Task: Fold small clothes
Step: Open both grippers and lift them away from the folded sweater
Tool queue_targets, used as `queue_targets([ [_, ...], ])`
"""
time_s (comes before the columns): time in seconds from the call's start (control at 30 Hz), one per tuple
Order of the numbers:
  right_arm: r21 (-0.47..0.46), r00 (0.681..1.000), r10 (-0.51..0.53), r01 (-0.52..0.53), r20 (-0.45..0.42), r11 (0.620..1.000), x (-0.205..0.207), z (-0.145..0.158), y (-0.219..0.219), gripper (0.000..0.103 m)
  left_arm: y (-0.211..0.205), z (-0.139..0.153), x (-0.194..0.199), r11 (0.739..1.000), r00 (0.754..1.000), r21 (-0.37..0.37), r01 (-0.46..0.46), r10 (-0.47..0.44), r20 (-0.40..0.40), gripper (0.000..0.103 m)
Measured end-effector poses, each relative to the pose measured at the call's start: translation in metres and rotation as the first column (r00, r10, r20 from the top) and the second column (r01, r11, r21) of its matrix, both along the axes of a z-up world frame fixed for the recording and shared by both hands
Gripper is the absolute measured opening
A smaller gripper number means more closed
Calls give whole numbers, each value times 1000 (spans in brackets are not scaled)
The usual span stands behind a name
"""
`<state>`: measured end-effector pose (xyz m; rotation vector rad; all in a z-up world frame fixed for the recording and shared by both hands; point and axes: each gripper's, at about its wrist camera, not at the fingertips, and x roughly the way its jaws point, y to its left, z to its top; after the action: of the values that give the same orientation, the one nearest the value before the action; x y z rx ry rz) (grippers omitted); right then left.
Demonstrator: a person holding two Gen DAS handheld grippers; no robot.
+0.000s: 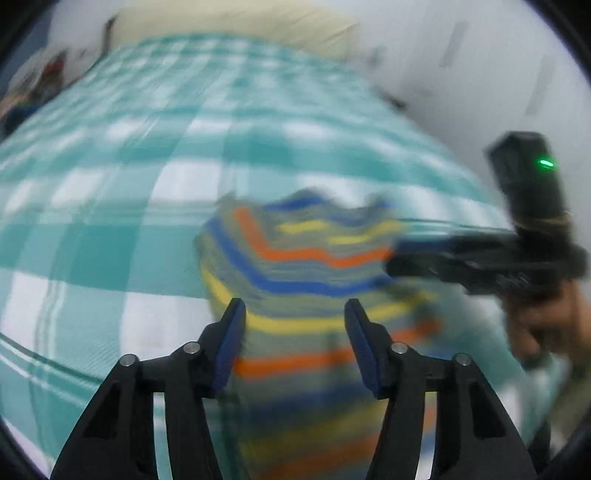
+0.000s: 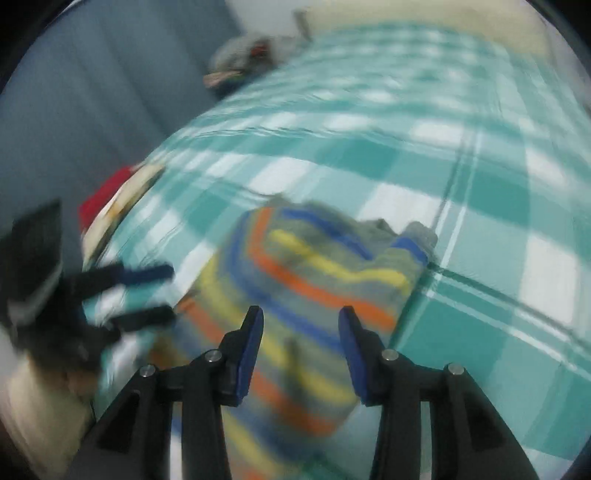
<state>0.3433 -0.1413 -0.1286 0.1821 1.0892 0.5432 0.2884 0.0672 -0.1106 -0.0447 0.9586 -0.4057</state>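
Note:
A small striped garment (image 1: 306, 266), grey with blue, orange and yellow bands, lies partly folded on the teal and white checked bed cover (image 1: 110, 206). My left gripper (image 1: 294, 314) is open above its near part, holding nothing. The right gripper shows at the right of the left wrist view (image 1: 399, 258), beside the garment's right edge. In the right wrist view the garment (image 2: 306, 280) lies under my open, empty right gripper (image 2: 301, 321). The left gripper (image 2: 162, 291) is at the left there, open. Both views are motion-blurred.
A red and cream cloth pile (image 2: 110, 206) lies at the bed's left edge. More clothes (image 2: 243, 62) sit at the far end. A cream pillow (image 1: 240, 26) is at the head. A white wall (image 1: 480, 74) runs along the right.

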Motion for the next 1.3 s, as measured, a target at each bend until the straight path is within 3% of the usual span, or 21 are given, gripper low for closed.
queue_targets([
  [0.07, -35, 997, -73, 72, -37, 997, 8, -26, -1, 42, 14, -35, 22, 994, 988, 19, -107, 108, -107, 53],
  [0.1, -22, 995, -94, 94, -14, 995, 5, -24, -1, 42, 26, -39, 20, 990, 985, -58, -130, 122, -120, 53],
  [0.13, -15, 994, -107, 107, 1, 994, -1, -17, -2, 42, 37, -35, 13, 983, 983, -109, -149, 136, -120, 53],
  [0.23, 14, 993, -69, 68, 96, 998, -42, 18, -5, 42, 53, -19, -20, 987, 991, -114, -116, 107, -84, 55],
  [0.33, -15, 987, 58, -56, 148, 998, -100, 31, 4, 43, 59, -15, -61, 998, 998, -41, -38, 36, -43, 58],
  [0.4, -15, 990, 120, -119, 71, 993, -133, 9, 10, 43, 56, -32, -82, 998, 995, 56, -9, 15, -97, 57],
  [0.47, -52, 992, 124, -124, 11, 991, -170, -16, 11, 44, 54, -31, -105, 992, 998, 129, 10, -1, -69, 57],
  [0.53, -97, 990, 108, -99, 91, 990, -212, -11, 5, 44, 58, -23, -130, 982, 999, 187, 3, 6, -47, 57],
  [0.63, -66, 996, 38, -32, 82, 997, -248, -3, -12, 45, 64, -8, -155, 979, 999, 199, -38, 42, -15, 80],
  [0.67, -66, 995, 5, 2, 101, 998, -258, 1, -16, 55, 63, -2, -163, 980, 998, 188, -59, 59, 8, 92],
  [0.7, -76, 992, -25, 35, 123, 997, -266, 5, -19, 65, 60, 2, -168, 981, 997, 180, -71, 68, 26, 97],
  [0.73, -91, 986, -63, 78, 157, 993, -274, 11, -22, 84, 55, 6, -175, 981, 996, 178, -80, 73, 46, 97],
  [0.77, -93, 978, -90, 109, 190, 990, -277, 17, -25, 91, 48, 7, -176, 979, 996, 185, -81, 72, 56, 97],
  [0.87, -90, 965, -119, 143, 235, 986, -281, 28, -29, 91, 26, 12, -182, 966, 991, 238, -103, 80, 105, 97],
  [1.17, -73, 966, -167, 185, 195, 980, -284, 16, -41, 91, -7, 27, -194, 937, 977, 323, -131, 66, 205, 99],
  [1.3, -60, 968, -176, 189, 179, 980, -283, 11, -42, 91, -14, 25, -191, 908, 970, 393, -142, 48, 240, 99],
])
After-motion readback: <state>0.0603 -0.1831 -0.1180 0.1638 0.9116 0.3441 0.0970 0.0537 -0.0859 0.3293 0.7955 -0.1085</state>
